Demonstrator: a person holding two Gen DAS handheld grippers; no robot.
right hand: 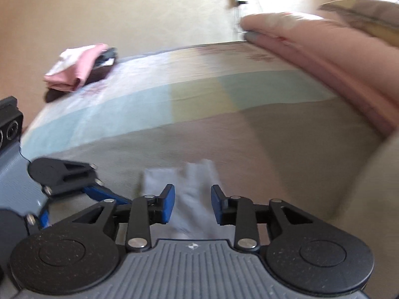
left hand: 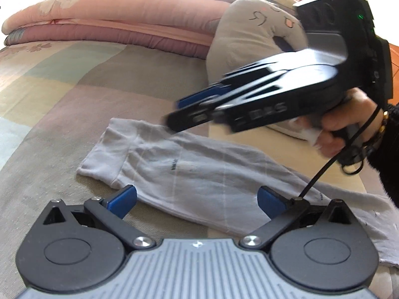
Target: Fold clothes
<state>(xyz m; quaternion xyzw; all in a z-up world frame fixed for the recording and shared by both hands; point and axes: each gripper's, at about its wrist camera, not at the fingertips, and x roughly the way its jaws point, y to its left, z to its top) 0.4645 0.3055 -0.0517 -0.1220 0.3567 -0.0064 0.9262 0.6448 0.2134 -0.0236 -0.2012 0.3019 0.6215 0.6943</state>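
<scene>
1. grey garment (left hand: 199, 174) lies flat on the bed (left hand: 62, 94), partly folded.
2. left gripper (left hand: 197, 200) wide, empty, over its near edge.
3. right gripper (right hand: 192, 204) narrow, empty, above it.
4. judged mid-fold: next needs an edge pinched.

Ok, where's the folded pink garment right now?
In the right wrist view, the folded pink garment lies upper left, at the far edge of the patchwork bedspread, atop a dark item.

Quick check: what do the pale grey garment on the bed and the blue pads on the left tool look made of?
Pale grey garment: seemingly soft cotton knit, matte, limp with soft creases. Blue pads on the left tool: likely matte rubber or foam; no shine.
</scene>
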